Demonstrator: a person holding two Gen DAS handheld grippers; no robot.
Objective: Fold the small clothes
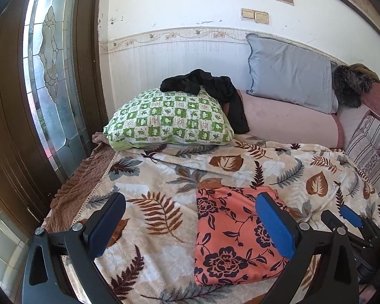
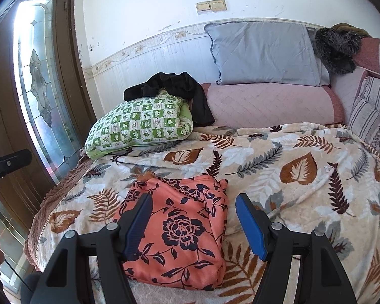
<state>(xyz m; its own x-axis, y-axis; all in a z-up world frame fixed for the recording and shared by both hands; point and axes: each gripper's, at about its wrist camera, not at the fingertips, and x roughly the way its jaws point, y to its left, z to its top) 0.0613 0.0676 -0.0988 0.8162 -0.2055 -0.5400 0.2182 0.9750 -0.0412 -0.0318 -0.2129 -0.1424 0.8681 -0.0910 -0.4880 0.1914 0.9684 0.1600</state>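
While both claws hang with their jaws apart and nothing between them, the folded orange flowered garment (image 2: 179,230) lies on the leaf-printed blanket (image 2: 291,167) of the bed. The left claw (image 1: 190,230) and right claw (image 2: 193,225) hover just above it. Behind, a green checked pillow (image 2: 141,126) carries a black garment (image 2: 179,88), near a grey pillow (image 2: 263,53) against the white wall (image 2: 139,7); a glass-panelled door (image 2: 35,88) stands at the left.

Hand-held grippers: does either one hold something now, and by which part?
Neither holds anything. The left hand-held gripper and right hand-held gripper are open above the folded orange floral cloth, with their pads not pressing it.
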